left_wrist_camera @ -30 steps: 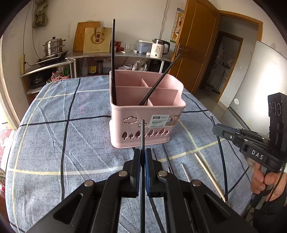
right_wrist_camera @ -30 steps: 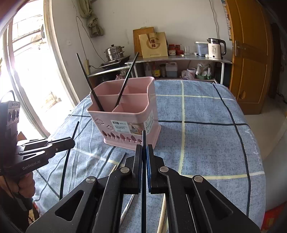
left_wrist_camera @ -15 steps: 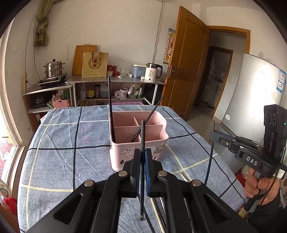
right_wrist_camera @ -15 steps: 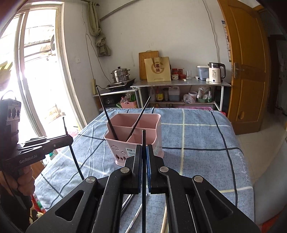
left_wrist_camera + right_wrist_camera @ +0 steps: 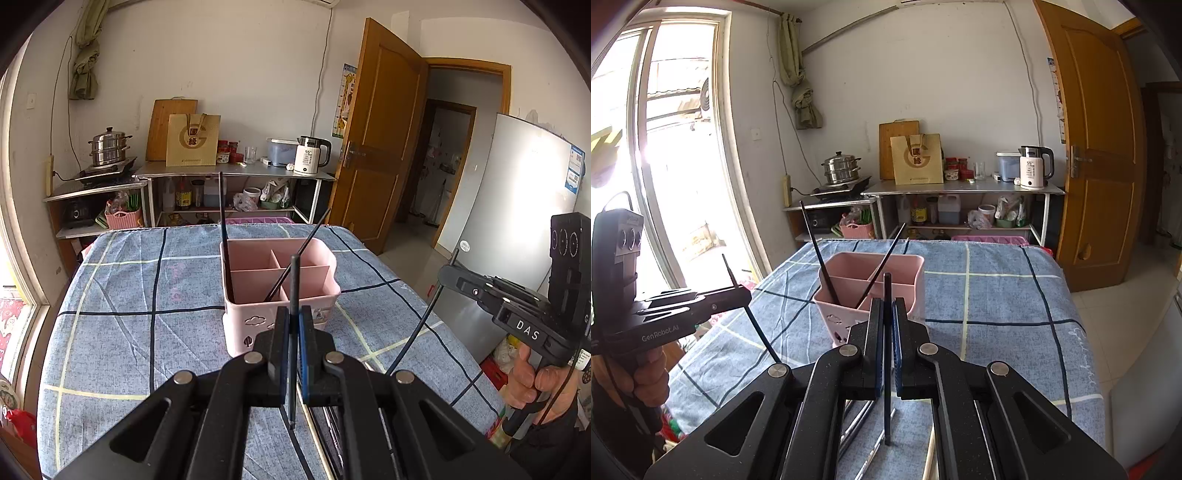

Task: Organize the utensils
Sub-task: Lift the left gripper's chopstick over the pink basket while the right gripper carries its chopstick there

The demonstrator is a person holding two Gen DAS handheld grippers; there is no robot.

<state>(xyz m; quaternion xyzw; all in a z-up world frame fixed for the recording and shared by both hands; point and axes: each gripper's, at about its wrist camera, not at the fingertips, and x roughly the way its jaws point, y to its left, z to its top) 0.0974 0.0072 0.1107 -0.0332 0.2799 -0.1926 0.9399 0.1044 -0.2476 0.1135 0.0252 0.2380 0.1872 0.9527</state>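
Kitchen worktop (image 5: 122, 325) in blue plaid cloth: carrying step, chopsticks lifted toward pink utensil basket (image 5: 279, 291).
Left claw (image 5: 291, 325) clamped on black chopstick (image 5: 293, 284), right claw (image 5: 886, 321) clamped on another black chopstick (image 5: 887, 291); next, tips over a compartment, then release.

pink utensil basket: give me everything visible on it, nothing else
The pink basket looks like plastic, open-topped, with inner walls dividing it into compartments. Its front has cloud and leaf cut-outs and a label. It stands upright on the blue checked tablecloth. Two black chopsticks stand in it, leaning against its walls. Neither gripper touches it.
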